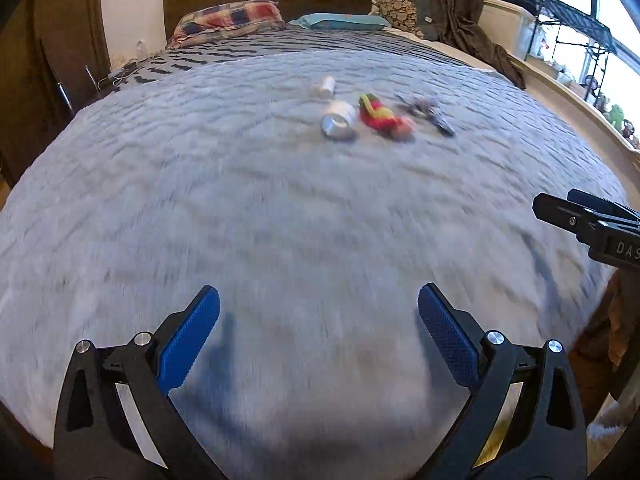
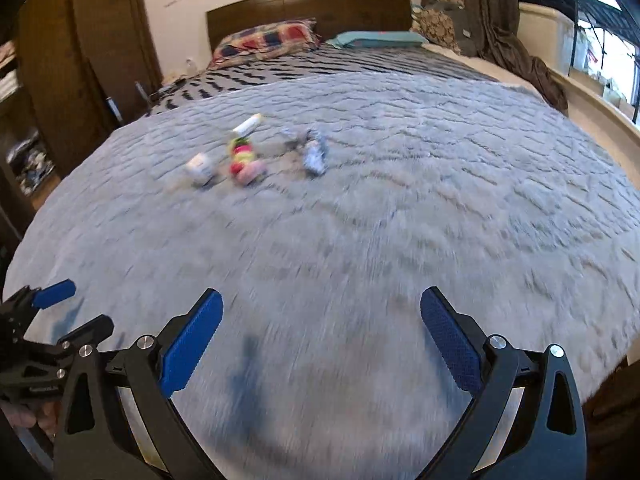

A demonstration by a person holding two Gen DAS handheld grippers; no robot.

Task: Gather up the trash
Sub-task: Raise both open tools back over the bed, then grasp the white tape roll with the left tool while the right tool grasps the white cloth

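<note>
We see the grey fuzzy blanket under both tools, trash clustered well ahead: white cup, red-yellow wrapper, crumpled foil wrapper, small white tube. All likely light, crushable; pinch cup at the rim, wrappers mid-body. Left gripper and right gripper spread wide, holding nothing

Right gripper gapes above blanket; 4 scraps ahead.
</note>
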